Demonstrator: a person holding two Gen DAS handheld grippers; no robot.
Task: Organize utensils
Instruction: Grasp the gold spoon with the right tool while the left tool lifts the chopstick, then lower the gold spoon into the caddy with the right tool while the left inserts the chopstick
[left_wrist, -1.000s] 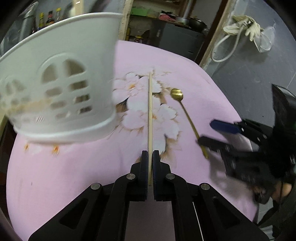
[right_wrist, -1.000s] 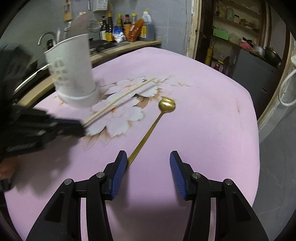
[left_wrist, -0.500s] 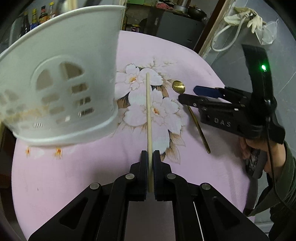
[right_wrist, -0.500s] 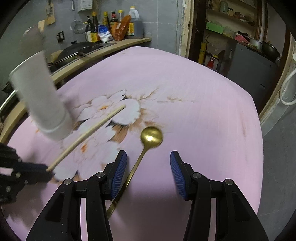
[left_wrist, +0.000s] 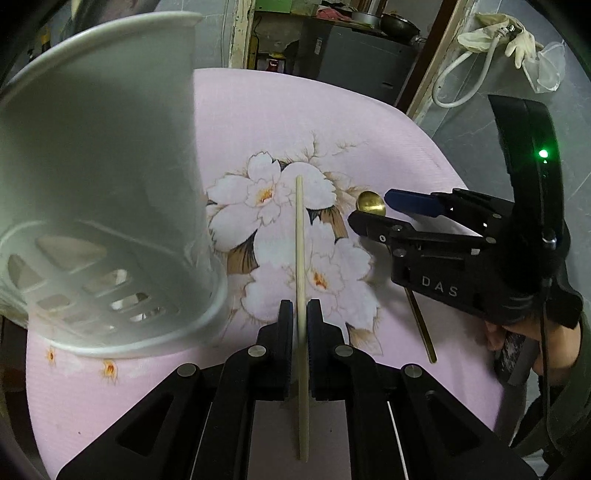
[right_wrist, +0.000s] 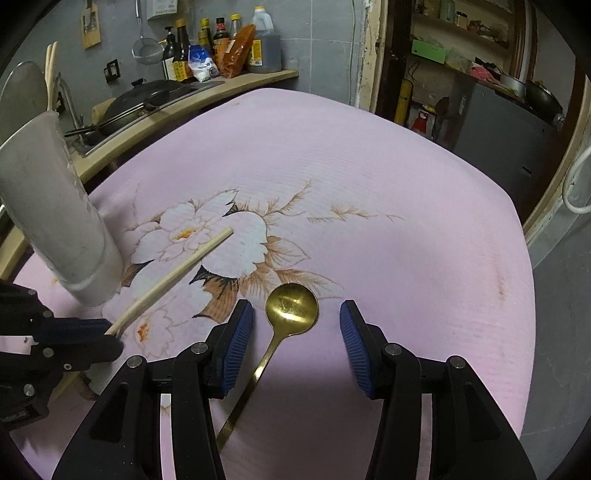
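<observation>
A wooden chopstick (left_wrist: 300, 258) is pinched between the pads of my left gripper (left_wrist: 300, 314), which is shut on it; its far end points at the flower print. The white slotted utensil holder (left_wrist: 103, 184) looms close on the left. In the right wrist view a gold spoon (right_wrist: 291, 308) lies on the pink tablecloth (right_wrist: 369, 184). My right gripper (right_wrist: 295, 310) stands open with a pad on each side of the spoon's bowl, neither touching it. That view also shows the chopstick (right_wrist: 177, 269), the holder (right_wrist: 55, 206) and the left gripper (right_wrist: 110, 334). The left wrist view shows the right gripper (left_wrist: 369, 208) over the spoon (left_wrist: 421, 325).
A wooden counter (right_wrist: 184, 107) with bottles and a dark pan (right_wrist: 140, 107) runs behind the table on the left. A dark cabinet (right_wrist: 498, 125) stands beyond the far right edge. A white hose and gloves (left_wrist: 480, 66) hang on the wall. A person's hand (left_wrist: 535, 339) holds the right gripper.
My right gripper has slid along the spoon from its handle end to its bowl. The left gripper, still holding the chopstick, has drawn nearer the holder, which fills more of its view.
</observation>
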